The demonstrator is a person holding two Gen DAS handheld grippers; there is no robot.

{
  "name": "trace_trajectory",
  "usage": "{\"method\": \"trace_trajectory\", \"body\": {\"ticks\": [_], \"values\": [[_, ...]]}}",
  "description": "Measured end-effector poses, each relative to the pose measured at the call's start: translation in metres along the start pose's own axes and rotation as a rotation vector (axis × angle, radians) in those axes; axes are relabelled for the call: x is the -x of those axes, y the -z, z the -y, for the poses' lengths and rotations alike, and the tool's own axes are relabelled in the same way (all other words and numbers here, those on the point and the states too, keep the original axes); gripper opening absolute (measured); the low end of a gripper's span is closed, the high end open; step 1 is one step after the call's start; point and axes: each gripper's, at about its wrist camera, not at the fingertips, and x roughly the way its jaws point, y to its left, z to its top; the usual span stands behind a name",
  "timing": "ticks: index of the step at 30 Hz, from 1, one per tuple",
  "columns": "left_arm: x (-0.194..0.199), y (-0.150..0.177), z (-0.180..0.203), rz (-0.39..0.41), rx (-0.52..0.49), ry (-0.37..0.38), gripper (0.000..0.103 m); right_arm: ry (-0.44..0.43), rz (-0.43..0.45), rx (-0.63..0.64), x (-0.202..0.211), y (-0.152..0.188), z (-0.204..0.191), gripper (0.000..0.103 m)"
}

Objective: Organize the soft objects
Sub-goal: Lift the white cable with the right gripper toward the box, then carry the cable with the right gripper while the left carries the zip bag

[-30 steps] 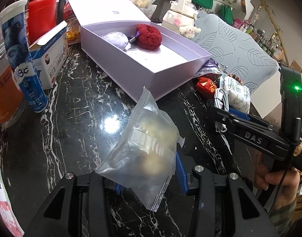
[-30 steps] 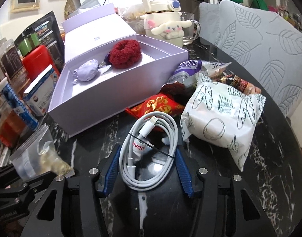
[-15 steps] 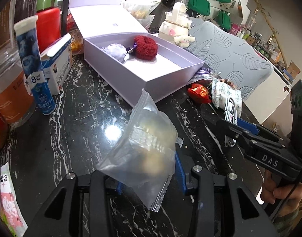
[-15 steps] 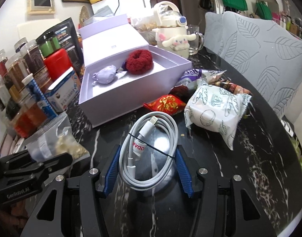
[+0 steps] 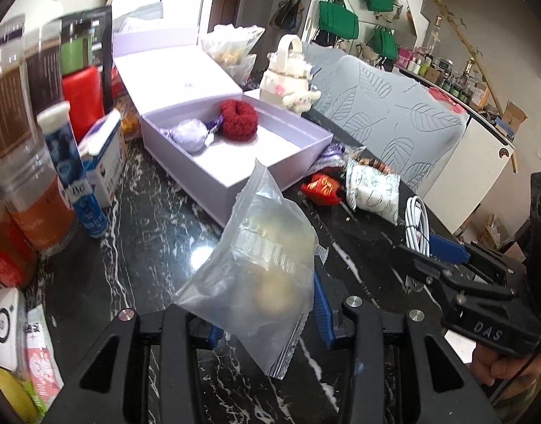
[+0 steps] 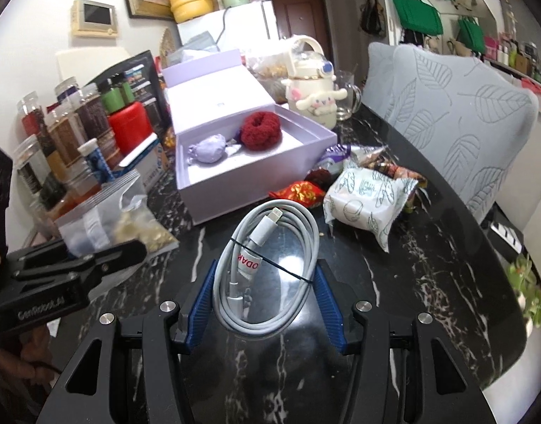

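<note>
My left gripper (image 5: pixel 267 312) is shut on a clear plastic bag (image 5: pixel 256 268) of pale yellow pieces, held above the black marble table. In the right wrist view that bag (image 6: pixel 111 226) shows at the left. My right gripper (image 6: pixel 265 289) is shut on a coiled white cable (image 6: pixel 270 247), also lifted off the table; the cable (image 5: pixel 417 222) shows at the right of the left wrist view. Ahead stands an open lilac box (image 6: pixel 235 190) holding a red scrunchie (image 6: pixel 261 130) and a lilac wrapped bundle (image 6: pixel 208 150). The box (image 5: pixel 235 180) lies beyond the bag.
Jars, a red can and a blue tube (image 5: pixel 72 173) crowd the table's left. A white snack packet (image 6: pixel 369 201), a red packet (image 6: pixel 302 190) and other wrappers lie right of the box. A character jug (image 6: pixel 314 84) stands behind; a leaf-pattern chair (image 6: pixel 465 106) is at the right.
Both grippers have risen and drawn back from the lilac box, each still gripping its load. The box and the clutter now look smaller and farther away.
</note>
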Motion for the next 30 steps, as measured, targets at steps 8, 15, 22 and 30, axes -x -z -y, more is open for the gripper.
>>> {"method": "trace_trajectory", "body": {"ticks": [8,15,22,30], "values": [[0.025,-0.019,0.005,0.06,-0.015,-0.018,0.04,-0.026,0.052,0.05,0.025,-0.013,-0.009,0.054],[0.036,-0.039,0.004,0.105,-0.018,-0.035,0.04,-0.061,0.101,0.093,0.035,-0.031,-0.016,0.054],[0.038,-0.058,0.002,0.13,-0.015,-0.06,0.04,-0.085,0.121,0.144,0.034,-0.049,-0.025,0.054],[0.033,-0.082,-0.003,0.149,-0.019,-0.075,0.04,-0.15,0.123,0.171,0.019,-0.076,-0.027,0.054]]}}
